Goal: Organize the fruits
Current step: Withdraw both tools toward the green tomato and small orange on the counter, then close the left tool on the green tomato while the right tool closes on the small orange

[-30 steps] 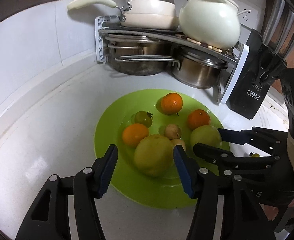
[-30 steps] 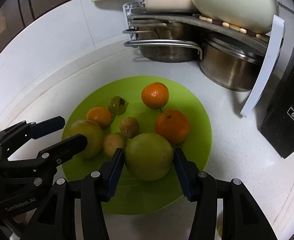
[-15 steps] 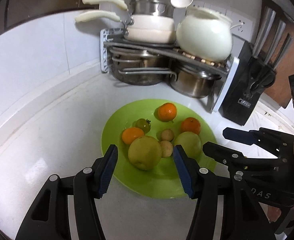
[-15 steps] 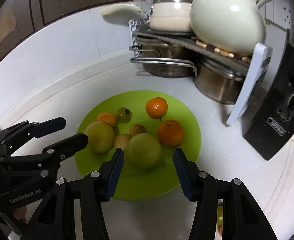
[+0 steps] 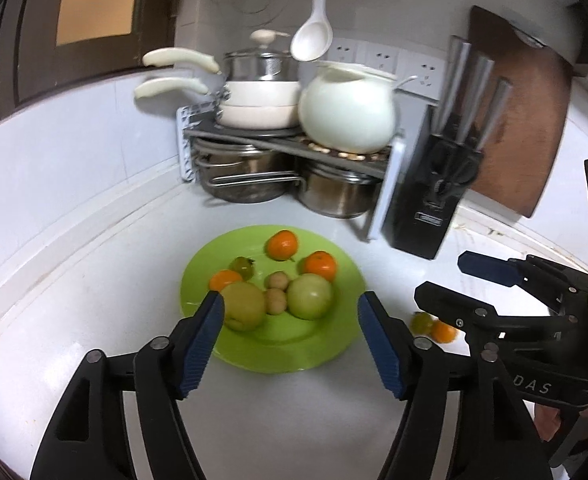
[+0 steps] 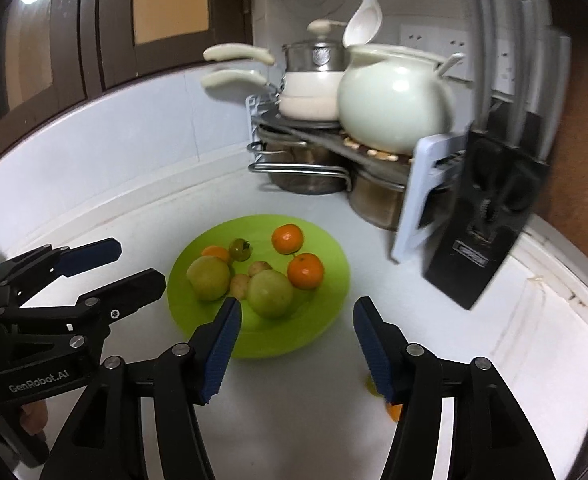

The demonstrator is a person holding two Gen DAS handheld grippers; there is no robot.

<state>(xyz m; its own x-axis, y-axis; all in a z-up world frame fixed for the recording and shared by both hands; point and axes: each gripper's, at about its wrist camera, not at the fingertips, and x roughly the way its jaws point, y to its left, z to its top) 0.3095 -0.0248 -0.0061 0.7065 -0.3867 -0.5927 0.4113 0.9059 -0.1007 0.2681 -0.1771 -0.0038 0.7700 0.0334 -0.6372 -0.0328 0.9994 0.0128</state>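
Observation:
A lime-green plate sits on the white counter and holds several fruits: two large green ones, oranges, a small green tomato and two small brown fruits. A small green fruit and an orange lie on the counter right of the plate. My left gripper is open and empty, above the plate's near edge. My right gripper is open and empty, also back from the plate; it shows in the left view.
A pot rack with steel pots, white pans and a white jug stands in the back corner. A black knife block and a wooden board stand at the right. A white ladle hangs above.
Both grippers have drawn back and up from the plate, leaving the two large green fruits lying on it. The two loose fruits right of the plate have come into view.

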